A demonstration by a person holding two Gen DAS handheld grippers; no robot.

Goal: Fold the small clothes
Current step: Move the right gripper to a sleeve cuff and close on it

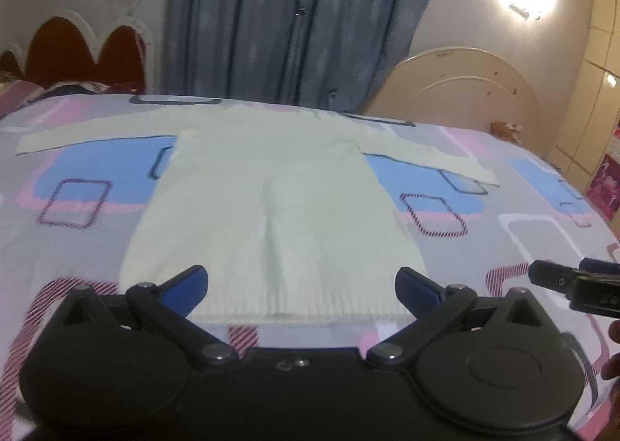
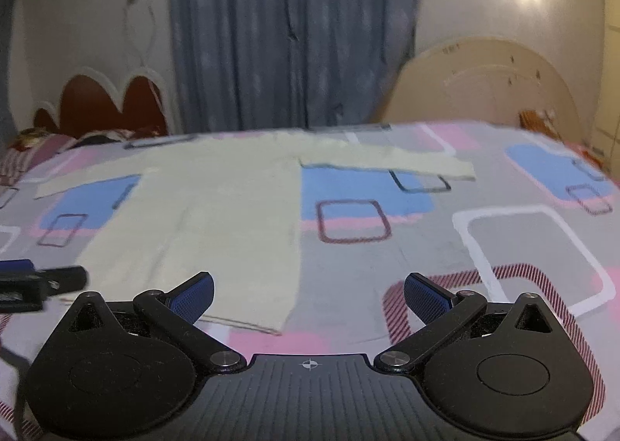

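Right now the left gripper [image 1: 301, 288] hovers with its blue pads spread wide and nothing between them, directly before the hem of the pale sweater [image 1: 267, 204]. The right gripper [image 2: 309, 295] is just as wide apart and empty, set off to the garment's right so that only the hem's right corner [image 2: 277, 326] falls between its fingers. The sweater lies flat on the patterned bedspread [image 1: 523, 216], long axis running straight away from both tools — hem near, collar far, the sleeves out to either side. So the left gripper is nearer the body, and the right sleeve [image 2: 418, 166] lies well ahead of the right one. No basket or bin shows.
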